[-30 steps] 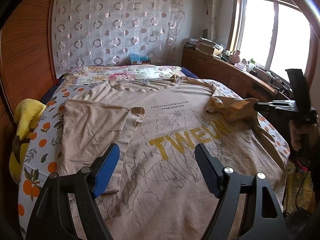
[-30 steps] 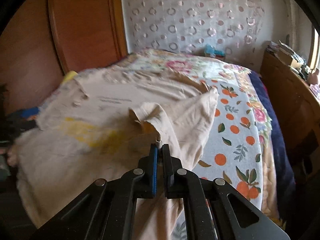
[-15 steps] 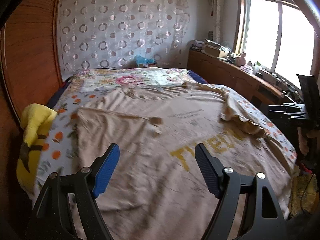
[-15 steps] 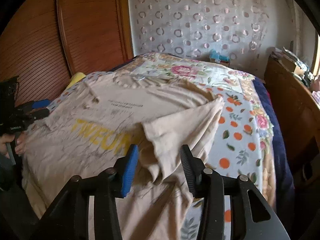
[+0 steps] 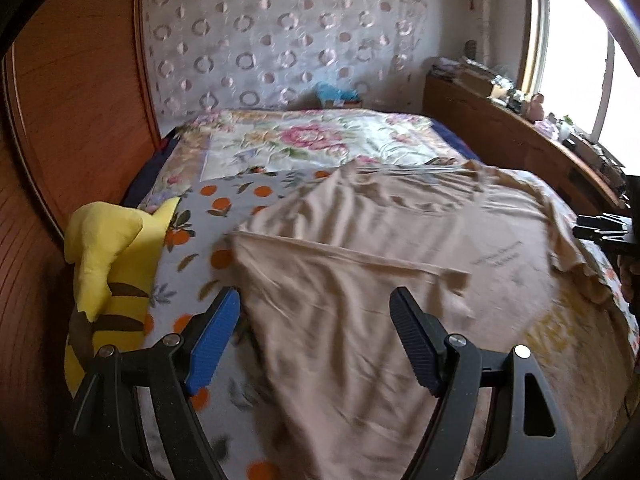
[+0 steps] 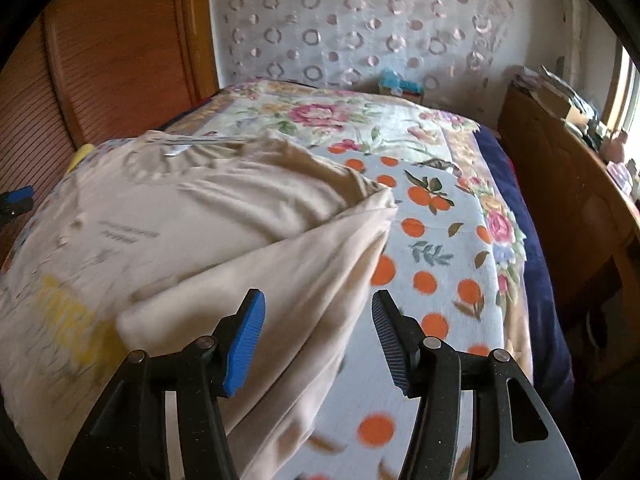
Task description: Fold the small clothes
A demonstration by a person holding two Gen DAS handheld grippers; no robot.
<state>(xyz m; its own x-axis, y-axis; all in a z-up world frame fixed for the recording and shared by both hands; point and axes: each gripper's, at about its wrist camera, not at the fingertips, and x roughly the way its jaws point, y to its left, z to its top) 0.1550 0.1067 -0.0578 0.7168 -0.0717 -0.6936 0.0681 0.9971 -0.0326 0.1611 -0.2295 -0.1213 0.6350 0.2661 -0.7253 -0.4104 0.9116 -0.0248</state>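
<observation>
Left wrist: beige T-shirt (image 5: 400, 280) on orange-print bedspread (image 5: 224, 208), beside wooden wall (image 5: 80, 100).

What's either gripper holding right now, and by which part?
Nothing. The left gripper is open above the shirt. The right gripper is opening, its fingers clear of the folded sleeve lying beneath.

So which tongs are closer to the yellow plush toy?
Left. The left tongs hover beside the yellow plush toy at the bed's edge; the right tongs are across the beige shirt.
</observation>
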